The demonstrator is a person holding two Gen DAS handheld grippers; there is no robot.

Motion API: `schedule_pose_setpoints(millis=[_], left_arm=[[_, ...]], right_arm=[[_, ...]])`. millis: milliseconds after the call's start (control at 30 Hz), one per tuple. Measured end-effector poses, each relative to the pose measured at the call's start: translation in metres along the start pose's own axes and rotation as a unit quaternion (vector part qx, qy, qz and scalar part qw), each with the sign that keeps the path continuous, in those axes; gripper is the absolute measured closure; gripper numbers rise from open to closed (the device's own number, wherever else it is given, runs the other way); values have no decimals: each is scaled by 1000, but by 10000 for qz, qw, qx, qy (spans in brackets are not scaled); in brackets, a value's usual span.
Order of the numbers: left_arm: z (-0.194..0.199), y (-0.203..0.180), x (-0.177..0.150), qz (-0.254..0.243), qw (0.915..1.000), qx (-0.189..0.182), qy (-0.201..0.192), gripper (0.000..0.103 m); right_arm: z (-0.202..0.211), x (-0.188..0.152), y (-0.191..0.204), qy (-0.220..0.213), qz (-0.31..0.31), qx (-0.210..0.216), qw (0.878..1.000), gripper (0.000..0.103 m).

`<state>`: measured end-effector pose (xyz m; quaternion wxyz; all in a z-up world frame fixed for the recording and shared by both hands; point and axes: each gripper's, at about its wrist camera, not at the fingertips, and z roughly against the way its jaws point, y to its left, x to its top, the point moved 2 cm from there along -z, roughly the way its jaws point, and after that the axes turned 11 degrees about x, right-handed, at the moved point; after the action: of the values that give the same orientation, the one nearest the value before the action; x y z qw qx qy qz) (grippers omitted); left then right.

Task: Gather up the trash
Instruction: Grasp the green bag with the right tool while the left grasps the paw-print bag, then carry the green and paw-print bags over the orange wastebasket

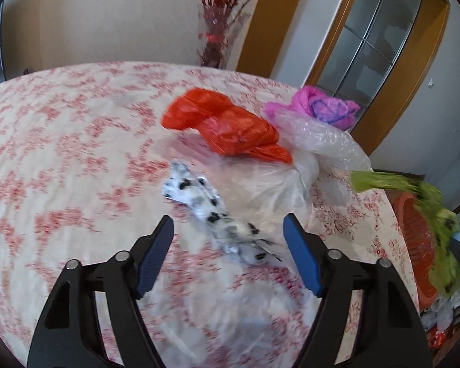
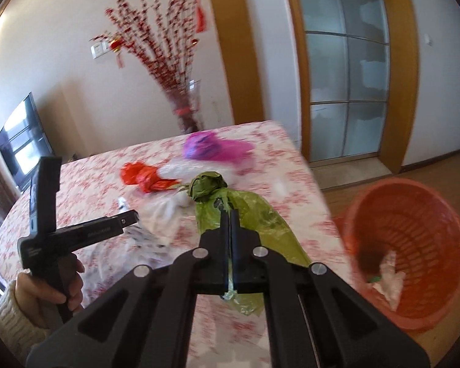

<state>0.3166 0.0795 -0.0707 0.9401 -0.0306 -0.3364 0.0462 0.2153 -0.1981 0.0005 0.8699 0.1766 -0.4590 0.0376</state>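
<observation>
A: Trash first. Green bag [image 2: 254, 214] is clamped in the right gripper [image 2: 230, 230], jaws together on it, the rest trailing over the table's right edge twd the orange basket [image 2: 414, 214] on the floor.

B: And the left gripper [image 1: 228, 245]?

A: Jaws apart, nothing pinched. It's over the spotted white wrapper [image 1: 211, 205] and clear plastic [image 1: 270, 190] mid-table.

B: Risks?

A: Grip on the green bag looks thin, only a fold between the pads. It could slip, or the tail could drag the clear plastic off the edge. The left gripper might also grab tablecloth [image 1: 61, 153] w/ the wrapper.

B: Hard to see?

A: Both views are blurred. Can't tell if the red bag [image 1: 224, 125] and pink bag [image 1: 309, 104] near the far right corner touch the bubble wrap [image 1: 322, 138]. Basket contents are unclear, just smth pale inside.
</observation>
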Motion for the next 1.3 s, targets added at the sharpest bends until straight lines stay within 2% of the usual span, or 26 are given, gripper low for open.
schedule_pose_setpoints(millis=[133,167,267,400,633,867,1067,1300], left_arm=[[-13,-11,-7,-62,9996,95,252,49],[-12,-13,-9,-107,9996,184,168,50],[-12,-15,-12,-165,9996,181,162,67],[-9,-10,-14,-167,9997,108,124,78],[7,-6,-12,-358,9993,107,-89,87],[28,-12,-8,-478,9985,-39,-249,88],[52,-35,-1,-671,9961,-312,-484,88],[78,-87,1,-1008,9892,-820,-675,88]], right_arm=[[11,-3,-18,-67,-148,-175,9997,100],[14,-4,-23,-82,-192,-216,9995,100],[19,-6,-35,-124,-306,-301,9990,100],[25,-9,-46,-167,-403,-375,9983,100],[34,-10,-55,-297,-505,-435,9973,100],[44,-10,-63,-409,-576,-474,9964,100],[58,-8,-74,-578,-673,-561,9945,100],[76,-8,-92,-803,-843,-742,9904,100]])
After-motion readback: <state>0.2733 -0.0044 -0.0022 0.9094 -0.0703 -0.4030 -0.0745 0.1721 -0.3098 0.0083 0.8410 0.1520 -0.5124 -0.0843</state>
